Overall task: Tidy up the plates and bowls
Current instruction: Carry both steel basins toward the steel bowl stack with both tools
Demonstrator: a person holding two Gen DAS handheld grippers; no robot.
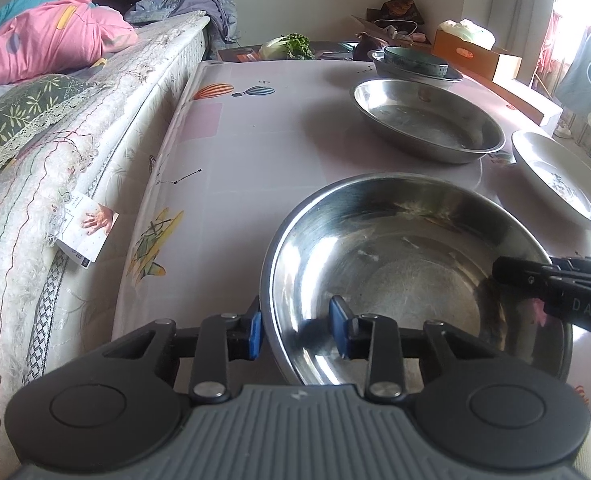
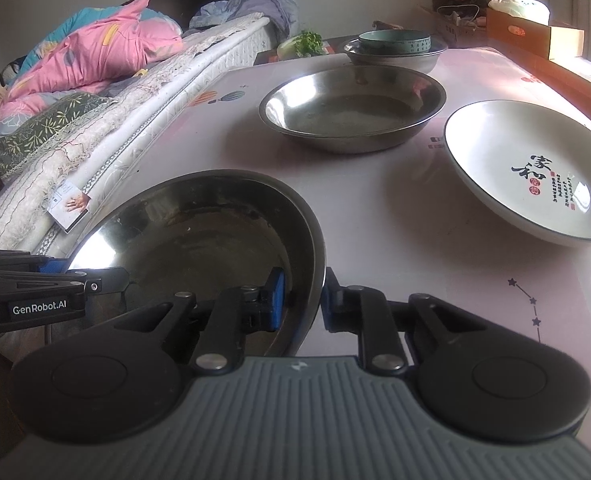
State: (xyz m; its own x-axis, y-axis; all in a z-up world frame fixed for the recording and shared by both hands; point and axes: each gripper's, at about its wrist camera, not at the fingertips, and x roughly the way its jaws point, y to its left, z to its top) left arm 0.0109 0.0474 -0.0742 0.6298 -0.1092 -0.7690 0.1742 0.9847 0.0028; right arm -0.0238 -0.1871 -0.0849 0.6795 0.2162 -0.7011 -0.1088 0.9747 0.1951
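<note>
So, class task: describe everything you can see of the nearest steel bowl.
The nearest steel bowl is round, deep and shiny, empty, with faint smears inside. It sits upright near the table's front edge. The left gripper and right gripper each straddle its rim on opposite sides, one finger inside, one outside.

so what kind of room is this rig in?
Most likely a bedroom used as living space: a bed with a pink quilt sits right beside the table, and cardboard boxes line the far wall.

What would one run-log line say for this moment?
left gripper: shut on near round steel bowl rim | right gripper: shut on opposite rim | bowl on pink table
</note>
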